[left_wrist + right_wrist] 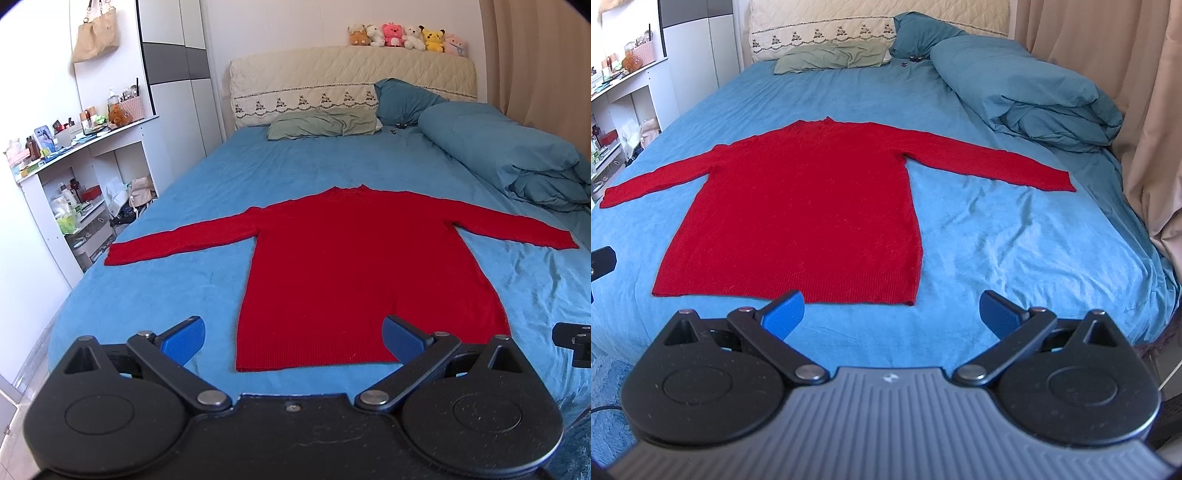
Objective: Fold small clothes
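Both claws, left claw (293, 339) and right claw (892, 314), gape empty (near the hem) before the flat red sweater (798, 206).

Bedroom, daylight. Bed (207, 206) with blue sheet, cream quilted headboard (351, 79), row of plush toys (408, 37) on top. Green pillow (323, 125), teal pillow (404, 99), folded blue duvet (509, 155) along the far side. Beige curtain (1137, 110) beside it. White wardrobe (173, 74), cluttered white shelf unit (81, 177), tan bag (96, 33) hanging on wall
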Motion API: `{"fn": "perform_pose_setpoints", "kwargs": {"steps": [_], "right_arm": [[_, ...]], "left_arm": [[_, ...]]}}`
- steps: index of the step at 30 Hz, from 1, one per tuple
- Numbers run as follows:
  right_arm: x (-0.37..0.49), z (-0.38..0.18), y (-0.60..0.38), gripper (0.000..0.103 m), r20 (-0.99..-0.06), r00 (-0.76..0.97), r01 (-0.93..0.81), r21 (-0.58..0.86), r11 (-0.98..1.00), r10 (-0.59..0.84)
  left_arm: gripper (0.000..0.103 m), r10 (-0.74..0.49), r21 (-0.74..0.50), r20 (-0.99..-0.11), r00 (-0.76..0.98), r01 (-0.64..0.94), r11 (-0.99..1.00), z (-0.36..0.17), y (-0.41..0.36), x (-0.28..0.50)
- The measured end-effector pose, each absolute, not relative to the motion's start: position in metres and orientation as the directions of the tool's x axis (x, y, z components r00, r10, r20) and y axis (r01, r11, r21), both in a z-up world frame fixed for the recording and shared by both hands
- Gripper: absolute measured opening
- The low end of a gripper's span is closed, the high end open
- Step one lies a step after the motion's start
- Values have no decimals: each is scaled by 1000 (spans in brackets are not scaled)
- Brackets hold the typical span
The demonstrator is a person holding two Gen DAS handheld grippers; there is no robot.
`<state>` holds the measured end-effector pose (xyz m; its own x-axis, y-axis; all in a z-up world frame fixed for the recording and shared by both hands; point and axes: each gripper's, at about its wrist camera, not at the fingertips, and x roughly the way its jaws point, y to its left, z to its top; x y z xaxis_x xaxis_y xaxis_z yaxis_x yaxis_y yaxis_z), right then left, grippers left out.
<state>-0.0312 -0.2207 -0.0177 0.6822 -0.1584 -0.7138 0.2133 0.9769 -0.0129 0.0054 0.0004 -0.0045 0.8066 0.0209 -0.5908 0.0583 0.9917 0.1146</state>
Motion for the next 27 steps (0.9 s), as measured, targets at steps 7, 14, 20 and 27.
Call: {"fn": "perform_pose_setpoints", "kwargs": {"steps": [7, 14, 20, 27], "right_arm": [[-29, -19, -220, 103, -715, 682, 209, -14, 978, -156], [-29, -20, -218, 103, -715, 682, 209, -13, 978, -156], [-29, -20, -218, 103, -715, 682, 210, -12, 978, -155], [-29, -20, -218, 103, -715, 682, 210, -12, 978, -155]], "left_arm": [[103, 23, 119, -587, 810, 58, 991, -4, -1, 6], [103, 20, 118, -586, 810, 61, 991, -5, -1, 5], [103, 27, 127, -581, 814, 58, 990, -3, -1, 5], [103, 26, 125, -576, 817, 56, 991, -2, 0, 4]]}}
